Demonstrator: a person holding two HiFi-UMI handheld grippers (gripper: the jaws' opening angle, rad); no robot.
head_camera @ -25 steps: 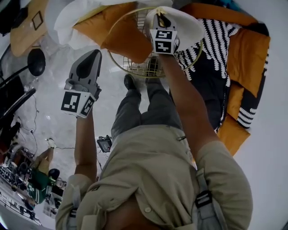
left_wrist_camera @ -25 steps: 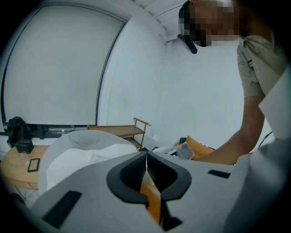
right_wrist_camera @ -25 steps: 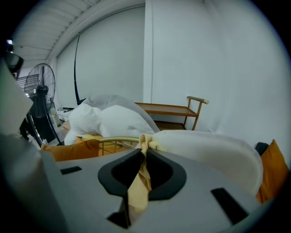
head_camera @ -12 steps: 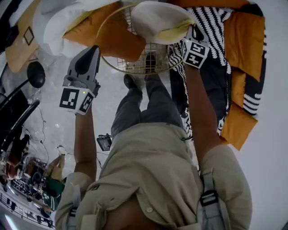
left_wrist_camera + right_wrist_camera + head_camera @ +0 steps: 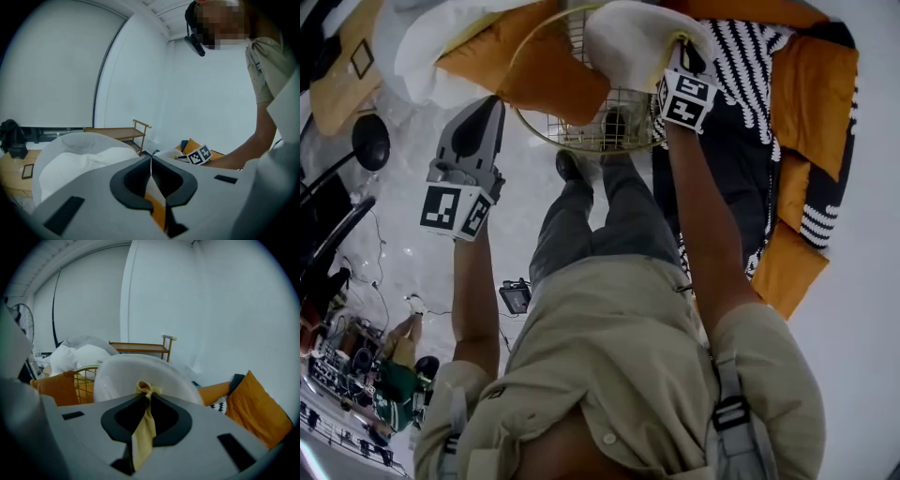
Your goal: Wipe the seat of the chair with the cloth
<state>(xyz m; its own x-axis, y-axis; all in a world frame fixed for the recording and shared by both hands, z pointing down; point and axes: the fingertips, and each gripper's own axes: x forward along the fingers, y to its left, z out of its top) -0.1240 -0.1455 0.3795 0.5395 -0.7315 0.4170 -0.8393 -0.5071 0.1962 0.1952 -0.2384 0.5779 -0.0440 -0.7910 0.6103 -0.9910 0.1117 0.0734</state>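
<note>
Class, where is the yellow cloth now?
The yellow cloth is pinched in the right gripper, at the chair seat at the head view's top centre, right of the orange cushion.

Legible text, numbers, brands: none. Sole markings: black-and-white square patterns on the left marker cube [image 5: 450, 208] of the left gripper [image 5: 489, 105] and the right marker cube [image 5: 686, 98] of the right gripper [image 5: 684, 52], not readable as characters

orange cushion [image 5: 811, 103], striped throw [image 5: 741, 58], wooden trolley [image 5: 140, 347]
</note>
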